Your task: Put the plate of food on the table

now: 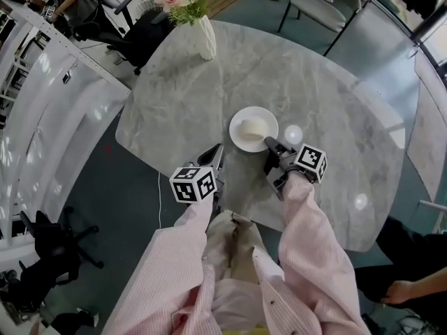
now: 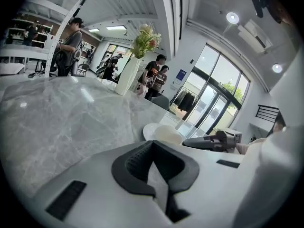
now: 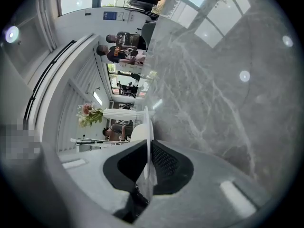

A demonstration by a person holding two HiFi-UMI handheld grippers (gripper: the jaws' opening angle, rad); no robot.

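Head view: a round white plate point(image 1: 253, 129) carrying a pale, smooth mound of food point(image 1: 253, 127) lies just ahead of the right gripper point(image 1: 271, 145), whose jaws are clamped on the near rim. The left gripper point(image 1: 215, 158) is held beside it, to the plate's left, apart from the rim. Beneath both, the grey veined marble table point(image 1: 314, 82) is seen, glossy and round-edged. The setting-down step is judged to be in hand, nearly finished. Whether the plate's base already rests flat cannot be told.

Left gripper view: the dark ribbed pads are seen pressed together with nothing gripped. The plate point(image 2: 151, 129) sits ahead and to the right of the jaws, low against the polished stone.

Right gripper view: the thin, hard white rim point(image 3: 147, 127) is seen edge-on, pinched between the meshed black pads. The marble point(image 3: 223, 89) fills the space beside the jaws.

Next, the plate would need to be eased flat onto the stone, then the rim let go gently and the gripper drawn straight back, so that glazed ware is not slid across a slick surface.
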